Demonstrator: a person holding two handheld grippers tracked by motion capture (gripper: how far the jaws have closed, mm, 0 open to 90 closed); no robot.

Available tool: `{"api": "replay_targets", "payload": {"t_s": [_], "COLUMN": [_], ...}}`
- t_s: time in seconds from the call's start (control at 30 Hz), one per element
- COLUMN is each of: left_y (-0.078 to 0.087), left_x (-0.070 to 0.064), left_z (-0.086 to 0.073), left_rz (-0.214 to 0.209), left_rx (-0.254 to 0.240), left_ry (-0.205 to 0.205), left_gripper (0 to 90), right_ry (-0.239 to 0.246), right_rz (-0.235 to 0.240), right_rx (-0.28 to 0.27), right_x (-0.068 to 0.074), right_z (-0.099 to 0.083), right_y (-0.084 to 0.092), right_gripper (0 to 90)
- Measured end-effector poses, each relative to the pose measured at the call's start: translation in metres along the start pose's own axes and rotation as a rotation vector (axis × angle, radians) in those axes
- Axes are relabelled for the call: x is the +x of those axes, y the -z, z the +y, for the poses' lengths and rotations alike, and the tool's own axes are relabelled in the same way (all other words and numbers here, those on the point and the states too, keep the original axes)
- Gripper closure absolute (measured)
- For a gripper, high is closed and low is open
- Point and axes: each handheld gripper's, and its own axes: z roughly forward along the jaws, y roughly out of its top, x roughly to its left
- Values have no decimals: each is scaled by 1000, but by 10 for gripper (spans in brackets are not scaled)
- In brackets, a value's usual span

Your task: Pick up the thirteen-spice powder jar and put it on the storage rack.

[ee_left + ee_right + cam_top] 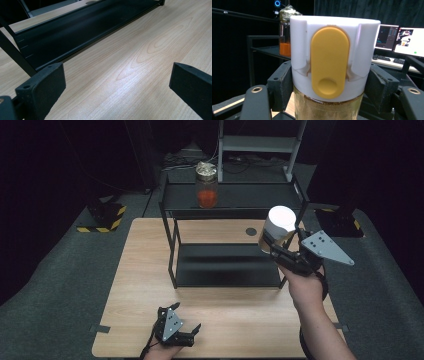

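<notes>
Right gripper [274,246] is clamping a white-lidded jar [276,226] with yellow tab, holding it in the air at the black shelf rack's [235,197] right front corner. Left gripper [181,317] is resting spread apart and unloaded on the table [135,270], in front of the rack. Orange-filled jar [206,185] is sitting on the rack's top shelf.

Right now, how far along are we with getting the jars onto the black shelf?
One looks done: the glass jar with orange contents stands on the top tier of the black metal shelf. In hand: the right gripper is shut on the white-lidded jar with a yellow flip tab, held beside the rack's right end, not yet set down. The left gripper rests open and empty over the wooden table.
</notes>
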Motion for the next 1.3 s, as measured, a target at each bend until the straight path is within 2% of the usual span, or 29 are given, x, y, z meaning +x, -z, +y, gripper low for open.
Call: {"api": "replay_targets", "payload": {"t_s": [0.23,0.63,0.83,1.17,1.3], "left_y": [1,2,2,3,3], "left_x": [1,3,4,5,4], "left_z": [0,-1,-1,-3,-2], "left_rz": [-2,-10,-12,-20,-21], "left_rx": [-6,-11,-17,-28,-20], "left_ry": [7,18,24,30,15], "left_gripper": [7,7,7,7,7], "right_ry": [-10,2,-10,-10,-17], "right_rz": [-13,-30,-43,-56,-63], "right_rx": [-5,-25,-34,-22,-12], "right_x": [-3,-9,-13,-15,-15], "right_z": [9,22,32,44,48], "right_y": [-10,-27,-38,-60,-70], "right_gripper": [297,297,297,297,297]}}
